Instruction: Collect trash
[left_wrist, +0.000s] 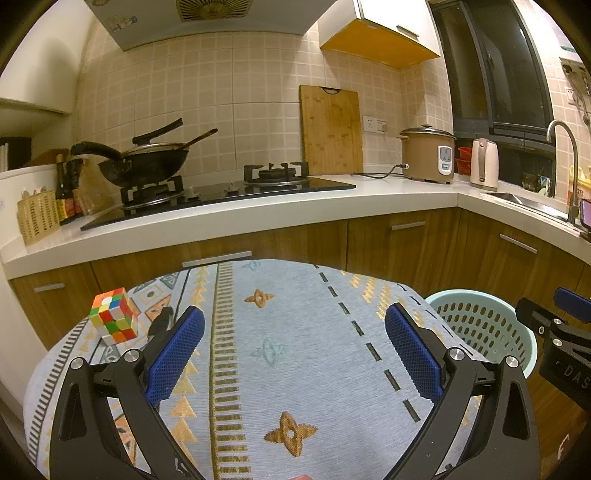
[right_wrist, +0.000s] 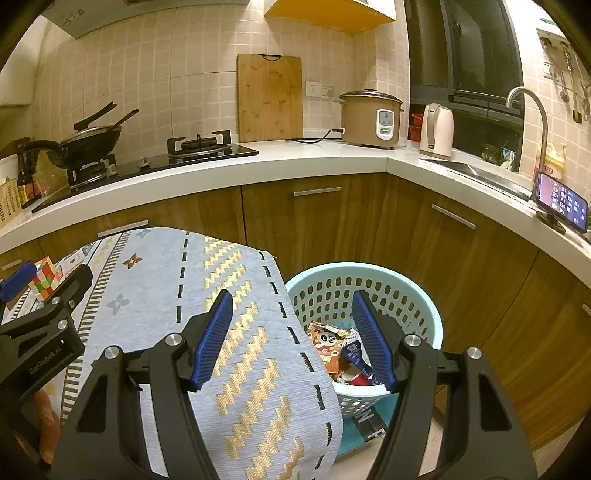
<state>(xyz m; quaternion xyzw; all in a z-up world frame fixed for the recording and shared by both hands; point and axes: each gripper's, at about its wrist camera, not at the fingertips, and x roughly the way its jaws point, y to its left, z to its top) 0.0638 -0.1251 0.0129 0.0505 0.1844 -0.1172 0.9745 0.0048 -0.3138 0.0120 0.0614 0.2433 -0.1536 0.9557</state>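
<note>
A pale teal perforated basket (right_wrist: 417, 295) stands on the floor beside a small table with a patterned grey-blue cloth (right_wrist: 155, 280). Snack wrappers (right_wrist: 332, 345) lie inside the basket. My right gripper (right_wrist: 291, 314) hangs open over the cloth's right edge and the basket's rim, nothing between its blue pads. My left gripper (left_wrist: 295, 334) is open above the middle of the cloth (left_wrist: 295, 332), also holding nothing. In the left wrist view the basket (left_wrist: 480, 325) shows at the right, with the right gripper's body (left_wrist: 561, 332) beside it.
A colourful puzzle cube (left_wrist: 113, 315) sits at the cloth's far left corner. Behind runs a white counter (left_wrist: 258, 214) with a wok, gas hob, cutting board, rice cooker and kettle. A phone on a stand (right_wrist: 561, 203) sits near the sink. Wooden cabinets close in the basket.
</note>
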